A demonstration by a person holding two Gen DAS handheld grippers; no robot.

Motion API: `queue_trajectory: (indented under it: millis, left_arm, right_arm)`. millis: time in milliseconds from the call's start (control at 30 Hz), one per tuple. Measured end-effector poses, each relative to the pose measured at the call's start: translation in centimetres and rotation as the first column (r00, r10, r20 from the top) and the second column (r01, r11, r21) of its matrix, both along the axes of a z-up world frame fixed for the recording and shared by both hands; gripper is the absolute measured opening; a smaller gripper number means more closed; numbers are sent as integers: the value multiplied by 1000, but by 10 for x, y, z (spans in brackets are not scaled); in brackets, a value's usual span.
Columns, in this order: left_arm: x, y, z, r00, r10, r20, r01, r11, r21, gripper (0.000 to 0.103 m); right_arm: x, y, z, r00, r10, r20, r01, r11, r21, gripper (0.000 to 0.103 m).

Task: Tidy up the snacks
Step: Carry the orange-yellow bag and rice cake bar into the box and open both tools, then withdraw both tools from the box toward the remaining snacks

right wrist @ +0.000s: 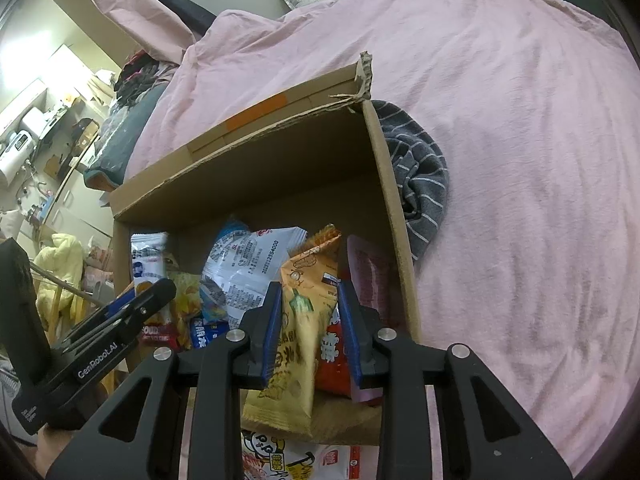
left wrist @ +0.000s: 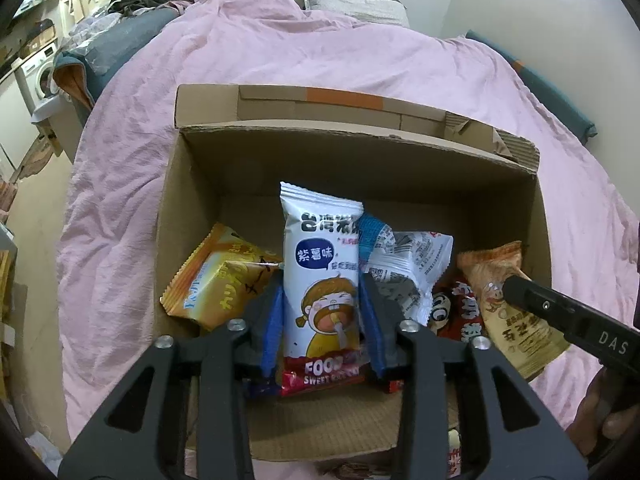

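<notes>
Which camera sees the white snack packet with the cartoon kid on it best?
The left wrist view. There the white snack packet with the cartoon kid stands front-on between the left gripper jaws, its picture clear. The right wrist view shows only its upper part at the cardboard box's left side, behind the left gripper.

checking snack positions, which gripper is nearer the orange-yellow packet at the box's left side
Left. The left gripper straddles the white packet right beside the orange-yellow packet; the right gripper is around the tan packet at the cardboard box's far side.
</notes>
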State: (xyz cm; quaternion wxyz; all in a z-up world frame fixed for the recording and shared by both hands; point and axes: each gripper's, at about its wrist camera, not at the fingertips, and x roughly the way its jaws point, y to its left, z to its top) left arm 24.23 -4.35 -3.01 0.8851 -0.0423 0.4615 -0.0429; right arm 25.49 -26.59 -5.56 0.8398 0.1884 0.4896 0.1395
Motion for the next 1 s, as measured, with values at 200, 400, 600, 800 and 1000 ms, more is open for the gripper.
queue_trajectory:
  millis: [200, 400, 600, 800, 1000]
  left_arm:
    - [-4, 0, 9, 999, 19, 47, -20, 999, 28, 83]
    - [-6, 2, 13, 998, 21, 56, -23, 999, 33, 84]
    - [-11, 5, 18, 997, 23, 71, -26, 998, 49, 84]
    - [-18, 21, 25, 996, 50, 79, -46, 998, -47, 84]
    - [-27, 32, 31, 996, 54, 73, -48, 995, -89, 93]
  right_arm:
    - [-1, -2, -1, 1000, -6, -8, 6, 1000, 10, 32]
    - [-5, -3, 4, 1000, -5, 13, 5, 1000, 21, 62]
    - [-6, 1, 18, 998, 2, 63, -1, 1000, -6, 78]
    - [-6, -1, 25, 998, -18, 59, 17, 1000, 25, 92]
    - [-19, 5, 42, 995, 4, 104, -6, 1000, 21, 93]
